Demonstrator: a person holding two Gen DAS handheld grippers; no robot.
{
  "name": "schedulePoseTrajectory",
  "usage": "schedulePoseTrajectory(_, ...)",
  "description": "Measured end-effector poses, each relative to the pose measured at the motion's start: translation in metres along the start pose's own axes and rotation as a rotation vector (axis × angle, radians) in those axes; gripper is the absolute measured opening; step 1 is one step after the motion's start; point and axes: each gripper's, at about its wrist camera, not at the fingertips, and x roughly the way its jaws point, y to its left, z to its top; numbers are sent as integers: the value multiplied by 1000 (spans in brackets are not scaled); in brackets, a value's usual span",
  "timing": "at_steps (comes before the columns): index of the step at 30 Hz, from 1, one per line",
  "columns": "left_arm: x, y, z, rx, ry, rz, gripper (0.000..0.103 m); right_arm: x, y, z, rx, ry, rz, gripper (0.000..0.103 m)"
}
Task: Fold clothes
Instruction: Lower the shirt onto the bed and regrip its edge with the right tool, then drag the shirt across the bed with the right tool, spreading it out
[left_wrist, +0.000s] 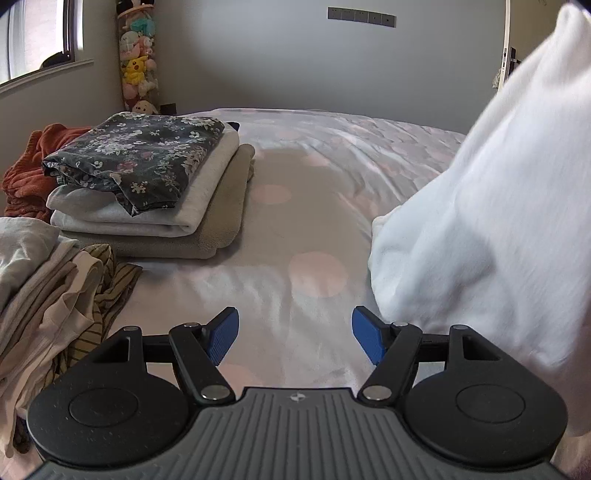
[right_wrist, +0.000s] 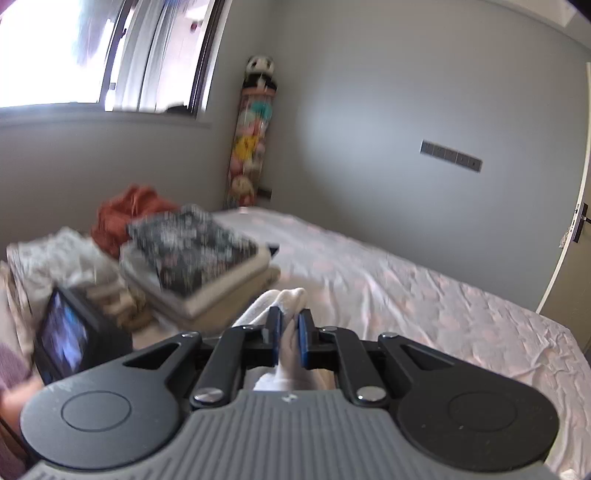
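A white garment (left_wrist: 480, 229) hangs in the air at the right of the left wrist view, its lower edge just above the bed. My right gripper (right_wrist: 290, 336) is shut on a bunched fold of this white garment (right_wrist: 284, 299), which sticks out past the blue pads. My left gripper (left_wrist: 293, 334) stands open over the bedsheet with nothing between its fingers; the cloth hangs just right of its right finger (left_wrist: 365, 332).
A folded stack (left_wrist: 147, 177) topped by a dark floral piece sits on the bed (left_wrist: 314, 206) at the left. Unfolded clothes (left_wrist: 44, 288) and an orange garment (left_wrist: 29, 166) lie beside it. A tall tube of plush toys (left_wrist: 138, 62) stands in the corner.
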Motion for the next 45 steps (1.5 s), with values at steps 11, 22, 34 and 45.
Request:
schedulePoseTrajectory(11,3,-4,-2,29,15,-10,67,31,-74,-62,66,255,-252,11)
schedulePoseTrajectory(22,7,-15,-4,80,33,-43,67,40,-138,-140,198,488,-441,14)
schedulePoseTrajectory(34,12,-30,-9,142,65,-100,67,51,-97,-141,144,461,-173,53)
schedulePoseTrajectory(45,14,-34,-12,165,78,-113,67,81,-106,-166,198,552,-214,8)
